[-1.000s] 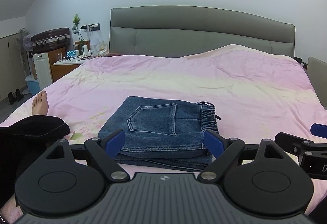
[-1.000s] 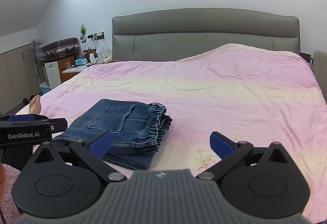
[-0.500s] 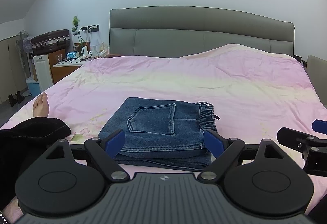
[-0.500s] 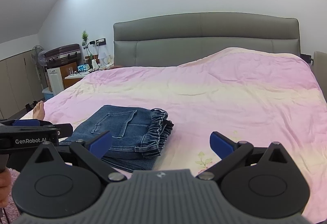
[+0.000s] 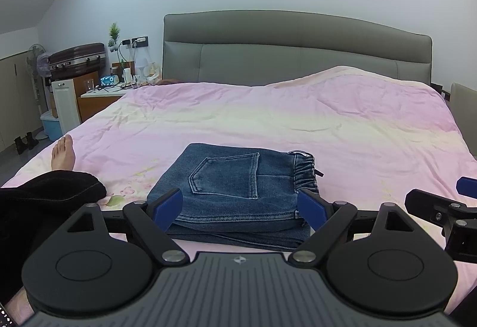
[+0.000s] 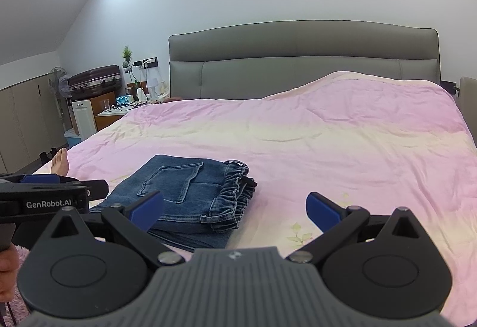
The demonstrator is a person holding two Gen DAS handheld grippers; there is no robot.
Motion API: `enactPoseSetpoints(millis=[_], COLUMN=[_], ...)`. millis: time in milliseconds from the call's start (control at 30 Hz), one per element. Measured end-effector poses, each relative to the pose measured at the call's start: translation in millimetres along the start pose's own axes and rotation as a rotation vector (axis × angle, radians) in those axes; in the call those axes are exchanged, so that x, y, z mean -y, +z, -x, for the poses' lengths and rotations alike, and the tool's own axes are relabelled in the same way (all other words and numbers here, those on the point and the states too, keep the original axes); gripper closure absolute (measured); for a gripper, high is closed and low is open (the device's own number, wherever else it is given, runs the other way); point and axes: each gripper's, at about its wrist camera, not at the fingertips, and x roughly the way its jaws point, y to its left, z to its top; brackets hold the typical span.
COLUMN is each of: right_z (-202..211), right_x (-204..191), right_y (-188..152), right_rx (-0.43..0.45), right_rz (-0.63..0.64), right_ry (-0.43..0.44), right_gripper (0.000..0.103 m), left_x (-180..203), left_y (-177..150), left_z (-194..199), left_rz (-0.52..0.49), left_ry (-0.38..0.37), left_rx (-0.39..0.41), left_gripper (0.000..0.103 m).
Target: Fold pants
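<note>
Pants (image 5: 238, 195), folded, lie beyond spread left gripper (image 5: 241, 209) fingers (image 5: 167, 207).

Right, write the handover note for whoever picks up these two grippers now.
Left gripper: open, holds nothing, hovering at the near edge of the jeans.
Right gripper: open, holds nothing, off to the right of the jeans over the pink duvet.
Jeans: folded into a compact stack on the duvet near the foot of the bed, back pocket facing up, elastic waistband on the right side.
Done: the folding looks finished; the layers sit fairly square.
Left: probably nothing but a check of the lower layers, which stick out slightly at the near edge.
</note>
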Motion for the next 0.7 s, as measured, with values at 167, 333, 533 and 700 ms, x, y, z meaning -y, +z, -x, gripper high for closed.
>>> enactPoseSetpoints(millis=[167, 333, 533, 700], right_z=[1.0, 2.6, 2.4, 3.0], right_x=[0.1, -0.5, -0.2, 0.2], right_y=[0.7, 1.7, 2.2, 2.5], right_rx=[0.001, 0.003, 0.003, 0.006], right_rz=[0.002, 0.004, 0.004, 0.003], right_ry=[0.003, 0.006, 0.011, 0.013], right_gripper=[0.005, 0.005, 0.005, 0.005], left_x=[0.0, 1.5, 2.5, 3.4], left_y=[0.9, 1.1, 1.7, 1.9], left_z=[3.0, 3.9, 5.7, 7.5], left_rz=[0.003, 0.003, 0.004, 0.004], left_ry=[0.003, 0.006, 0.011, 0.013], left_rx=[0.004, 0.006, 0.009, 0.011], left_gripper=[0.002, 0.002, 0.002, 0.002])
